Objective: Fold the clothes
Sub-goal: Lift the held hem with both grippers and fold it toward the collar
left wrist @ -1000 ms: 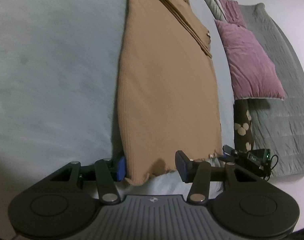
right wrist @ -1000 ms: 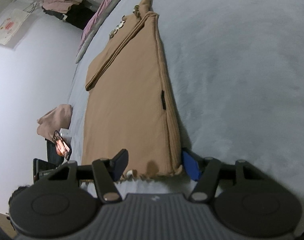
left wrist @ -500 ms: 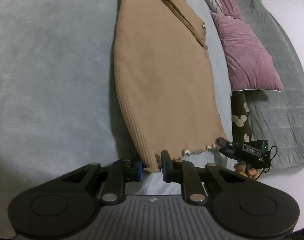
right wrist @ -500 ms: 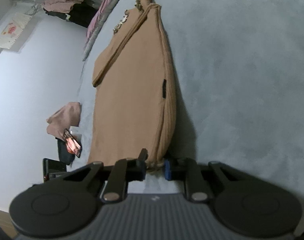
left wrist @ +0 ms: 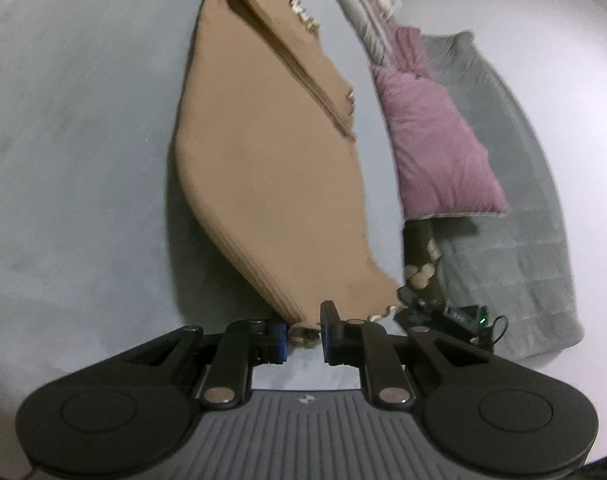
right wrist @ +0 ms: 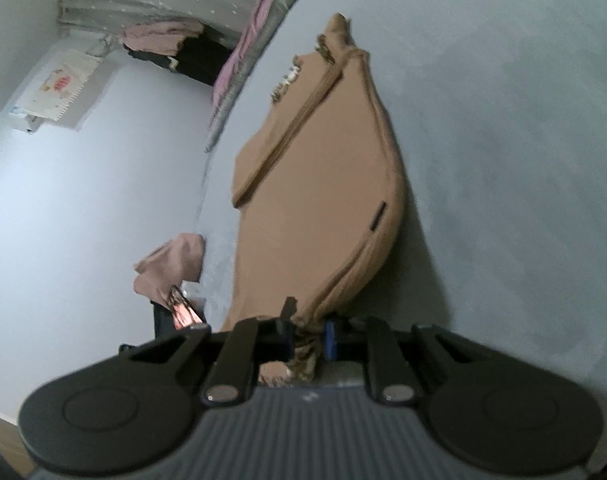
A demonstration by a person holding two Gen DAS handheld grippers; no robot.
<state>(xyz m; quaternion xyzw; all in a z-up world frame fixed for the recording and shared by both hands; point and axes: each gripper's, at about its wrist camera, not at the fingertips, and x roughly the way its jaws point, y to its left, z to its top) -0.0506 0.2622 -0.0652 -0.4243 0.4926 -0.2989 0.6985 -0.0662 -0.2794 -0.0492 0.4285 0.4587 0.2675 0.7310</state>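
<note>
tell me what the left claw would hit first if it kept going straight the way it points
Nothing new: the left claw is already shut on the hem of the tan top, so pushing on would just drive into that cloth, lifted above the blue-grey bed cover. Depth beyond is unclear.

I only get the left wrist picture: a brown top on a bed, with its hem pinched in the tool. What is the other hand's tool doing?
Observer: The right tool is shut on the other hem corner of the brown top, with the fabric bunched between its fingers.
Operator: Is there anything on that side of the top that I miss?
Observer: Yes, a small black tag sits near the side seam.
Operator: And beside the top?
Observer: A crumpled pink cloth lies at the edge of the bed, apart from the top.
</note>
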